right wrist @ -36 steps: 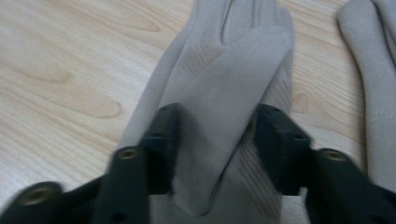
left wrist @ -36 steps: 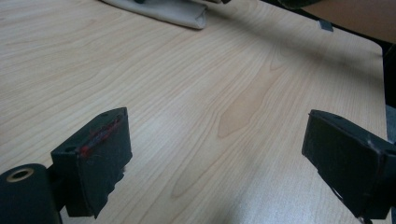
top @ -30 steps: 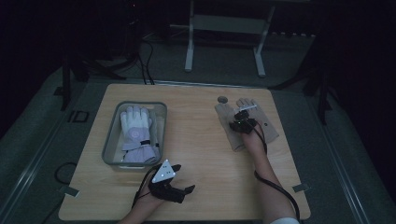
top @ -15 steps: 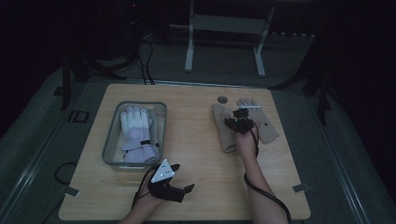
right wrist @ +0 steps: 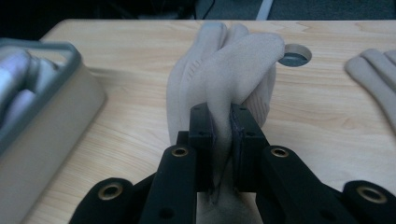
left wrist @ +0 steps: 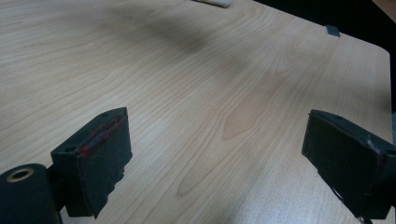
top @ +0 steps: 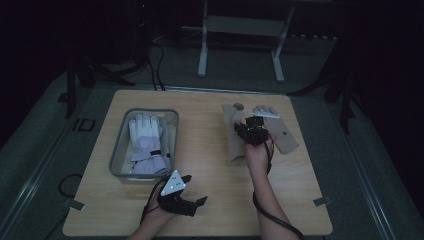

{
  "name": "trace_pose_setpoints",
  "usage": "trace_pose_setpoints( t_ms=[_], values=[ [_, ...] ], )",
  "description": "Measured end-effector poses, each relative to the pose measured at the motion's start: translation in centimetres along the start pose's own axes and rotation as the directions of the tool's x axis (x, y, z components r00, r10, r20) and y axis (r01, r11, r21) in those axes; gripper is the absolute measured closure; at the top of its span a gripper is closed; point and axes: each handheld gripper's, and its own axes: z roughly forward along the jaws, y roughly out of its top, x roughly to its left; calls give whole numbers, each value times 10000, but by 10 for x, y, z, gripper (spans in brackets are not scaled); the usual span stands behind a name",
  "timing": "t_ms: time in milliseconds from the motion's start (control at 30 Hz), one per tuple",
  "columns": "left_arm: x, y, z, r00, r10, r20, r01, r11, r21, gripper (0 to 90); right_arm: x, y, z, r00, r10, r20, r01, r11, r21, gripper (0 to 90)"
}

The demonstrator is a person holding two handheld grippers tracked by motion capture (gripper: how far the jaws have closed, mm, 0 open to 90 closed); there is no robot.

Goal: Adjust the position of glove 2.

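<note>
From above, my right gripper (top: 253,131) sits right of centre, clamped on a beige glove (top: 235,135) that lies on the wooden table (top: 210,200); I'd lift it slowly toward the bin (top: 117,160) at left, watching it doesn't slip.

In the left gripper view, my left gripper (left wrist: 224,154) hangs apart over bare wood. In the right gripper view the glove (right wrist: 233,70) is pinched at centre; the room behind is dark.

Beige glove (right wrist: 224,88), limp, folded fabric pinched, fingers draped on wooden table (right wrist: 327,116)

High view above table (top: 210,210) looking forward-down, gripper views close, low, sharing its wooden top
</note>
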Motion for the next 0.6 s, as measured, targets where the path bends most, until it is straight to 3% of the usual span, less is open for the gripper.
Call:
trace_pose_setpoints(
  t_ms=[100,300,600],
  values=[
    [0,0,0,10000,54,-19,-54,10000,26,86,5,-3,-2,9999,-48,129,49,10000,-43,810],
    [-1,-2,0,10000,69,-65,-69,10000,-5,86,11,-19,3,9990,392,231,-389,9991,-149,809],
    [0,-3,2,9999,113,-98,-112,9999,66,86,4,-50,32,9942,990,420,-1011,9934,534,805]
  ],
)
